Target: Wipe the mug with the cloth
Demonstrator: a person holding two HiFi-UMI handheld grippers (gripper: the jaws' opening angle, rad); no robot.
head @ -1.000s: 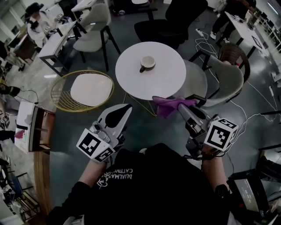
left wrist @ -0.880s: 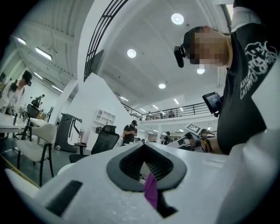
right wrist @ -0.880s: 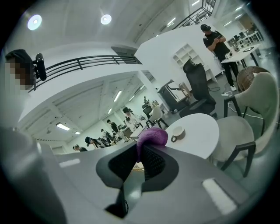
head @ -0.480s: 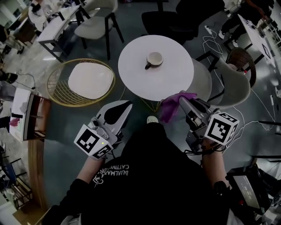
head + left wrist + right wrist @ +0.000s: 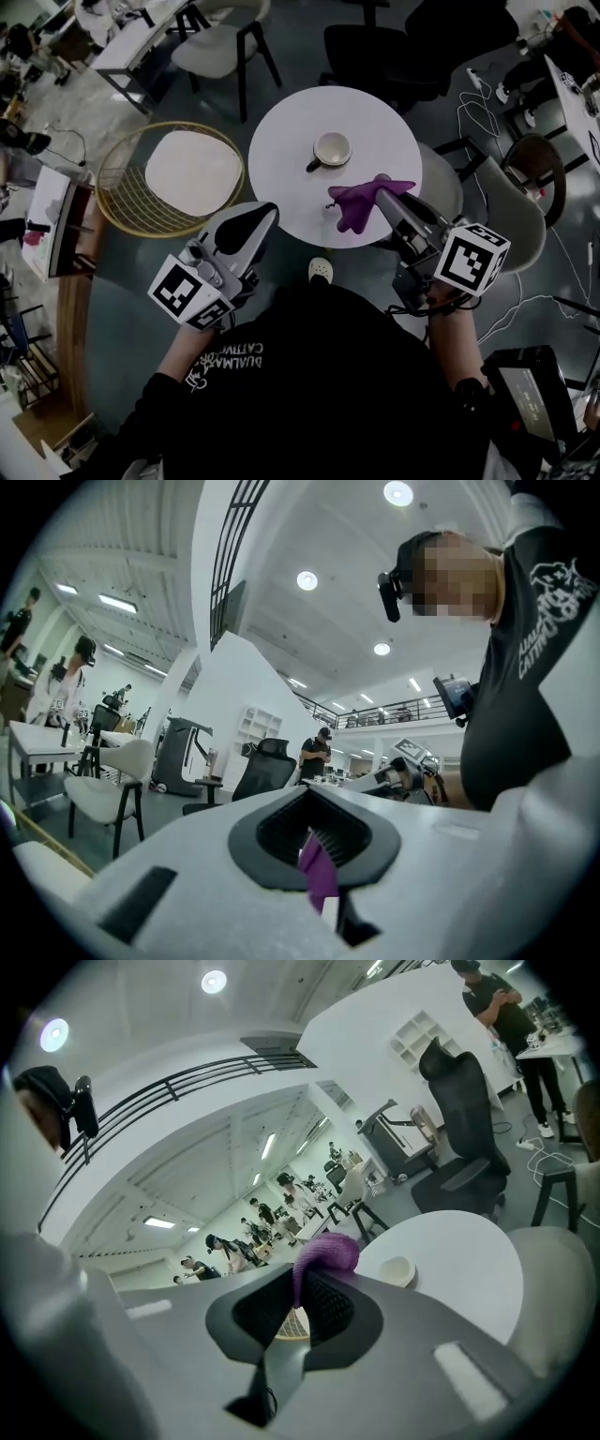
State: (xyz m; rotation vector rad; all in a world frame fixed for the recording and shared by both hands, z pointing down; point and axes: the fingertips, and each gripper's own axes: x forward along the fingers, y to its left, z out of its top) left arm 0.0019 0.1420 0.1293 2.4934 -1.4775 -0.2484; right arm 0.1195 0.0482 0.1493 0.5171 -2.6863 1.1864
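Draping over the right hand-held gripper [image 5: 381, 190], the cloth [image 5: 355, 208] hides its tips.

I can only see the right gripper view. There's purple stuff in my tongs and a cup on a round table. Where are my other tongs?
Observer: The left tongs are shut, held by the near-left edge of the round table.
Operator: Which way does the cup's handle go?
Observer: The mug has a dark handle that points near-left, roughly toward the left tongs.
Operator: Is my cloth touching the cup?
Observer: No. The purple cloth, pinched in the right tongs, hangs over the near part of the table, apart from the mug.
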